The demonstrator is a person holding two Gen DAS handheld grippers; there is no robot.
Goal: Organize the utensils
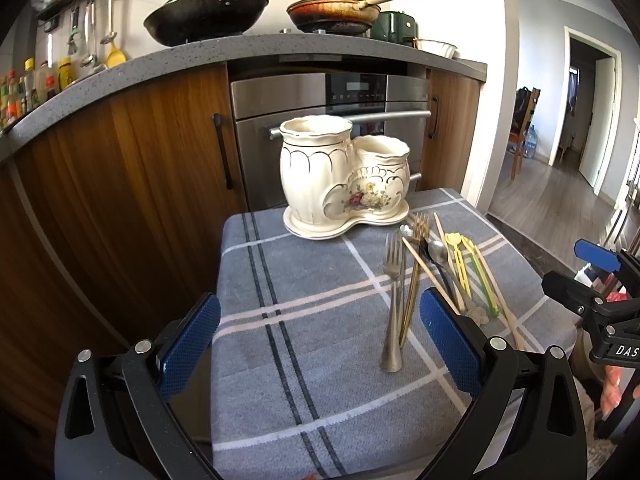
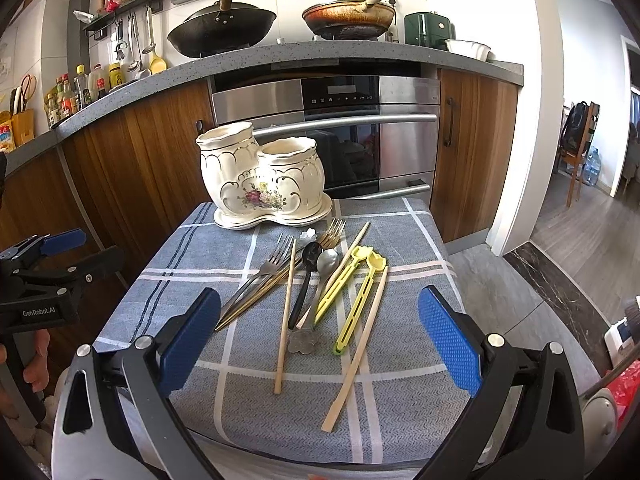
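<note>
A cream two-pot ceramic utensil holder [image 1: 344, 178] [image 2: 262, 178] stands at the far edge of a small table with a grey checked cloth [image 1: 304, 320] [image 2: 400, 360]. In front of it lie a silver fork [image 1: 393, 280] [image 2: 256, 280], a gold fork [image 1: 414, 264] [image 2: 280, 276], a black spoon [image 2: 306, 280], a silver spoon [image 2: 320, 284], yellow-green tongs [image 2: 360, 300] and wooden chopsticks [image 2: 286, 320]. My left gripper [image 1: 320, 344] is open and empty above the cloth, left of the forks. My right gripper [image 2: 320, 340] is open and empty above the utensil pile.
Behind the table are wooden cabinets [image 2: 132, 152] and a steel oven [image 2: 360, 136] under a grey counter with two pans [image 2: 222, 28]. The table drops off on all sides. Open floor [image 2: 580, 240] lies to the right.
</note>
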